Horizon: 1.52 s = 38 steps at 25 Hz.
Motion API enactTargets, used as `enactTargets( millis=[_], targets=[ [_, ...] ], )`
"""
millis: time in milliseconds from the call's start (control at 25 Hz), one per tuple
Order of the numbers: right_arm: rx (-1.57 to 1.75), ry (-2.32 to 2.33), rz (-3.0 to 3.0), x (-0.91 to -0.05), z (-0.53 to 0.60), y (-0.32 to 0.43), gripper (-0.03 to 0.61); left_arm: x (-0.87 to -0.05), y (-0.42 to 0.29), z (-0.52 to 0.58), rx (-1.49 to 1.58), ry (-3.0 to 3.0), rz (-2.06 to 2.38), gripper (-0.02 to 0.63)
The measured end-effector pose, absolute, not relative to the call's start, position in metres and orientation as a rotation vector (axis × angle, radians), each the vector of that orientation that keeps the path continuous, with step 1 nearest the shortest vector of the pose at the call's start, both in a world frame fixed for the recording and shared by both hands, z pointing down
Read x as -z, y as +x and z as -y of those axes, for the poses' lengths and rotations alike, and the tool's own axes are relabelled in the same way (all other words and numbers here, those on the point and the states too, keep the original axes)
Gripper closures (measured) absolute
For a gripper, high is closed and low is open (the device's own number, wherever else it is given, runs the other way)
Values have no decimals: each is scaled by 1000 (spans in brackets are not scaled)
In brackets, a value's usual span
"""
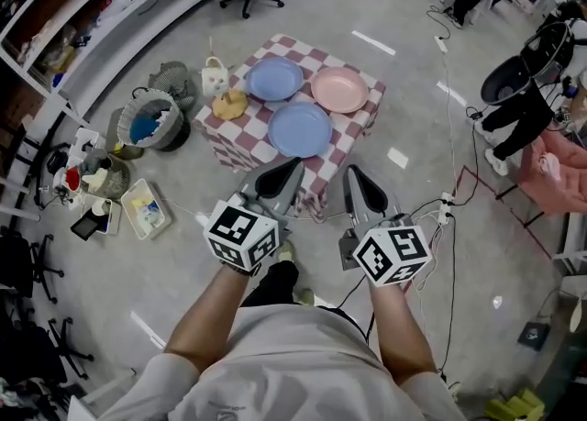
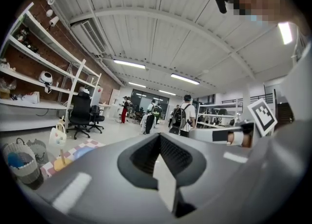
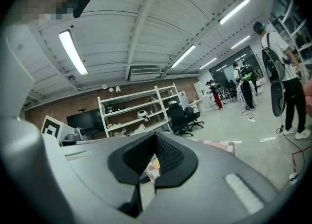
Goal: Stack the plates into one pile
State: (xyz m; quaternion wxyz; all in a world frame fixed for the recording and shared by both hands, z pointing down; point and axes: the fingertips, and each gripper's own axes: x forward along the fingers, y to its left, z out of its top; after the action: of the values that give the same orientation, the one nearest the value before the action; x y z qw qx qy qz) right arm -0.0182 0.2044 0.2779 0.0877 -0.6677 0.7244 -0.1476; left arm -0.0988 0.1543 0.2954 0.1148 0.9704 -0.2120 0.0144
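Red-and-white checked cloth covers the counter (image 1: 353, 124) in the upper middle of the head view. All three plates lie on it flat, faces up, set out in a triangle, none resting on another. The back blue plate (image 1: 274, 78) sits toward the upper left of the cloth. The pink plate (image 1: 339, 89) lies to its right with a thin strip of cloth between them. The near blue plate (image 1: 300, 128) lies below both, closest to you; its rim comes just beside the other blue rim, and whether they touch cannot be told. Each is a round disc, equally wide in every direction. At the cloth's left corner stand a yellow object (image 1: 229, 105) and a small white bag (image 1: 214, 77), and a basket (image 1: 151, 121) sits on the floor (image 1: 413, 52) further left. You hold your left hand-held gripper (image 1: 293, 166) and right hand-held gripper (image 1: 353, 174) side by side in the lower middle of the frame, at the counter's near edge. Their tips point up the frame toward the near blue plate, clear of it. In each gripper view the jaws are drawn together, with nothing between them.
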Motion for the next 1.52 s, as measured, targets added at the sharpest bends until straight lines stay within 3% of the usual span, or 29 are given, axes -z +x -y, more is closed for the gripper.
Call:
enactTargets(
  millis=[800,1520],
  targets=[
    [639,-2109,-2026,-335,-67,36,569,-354,-33,-13,-120,2802,465,607],
    [980,-2002,-2027,-445,46,170,569,-437,101,82,-264,2689,599,607]
  ],
)
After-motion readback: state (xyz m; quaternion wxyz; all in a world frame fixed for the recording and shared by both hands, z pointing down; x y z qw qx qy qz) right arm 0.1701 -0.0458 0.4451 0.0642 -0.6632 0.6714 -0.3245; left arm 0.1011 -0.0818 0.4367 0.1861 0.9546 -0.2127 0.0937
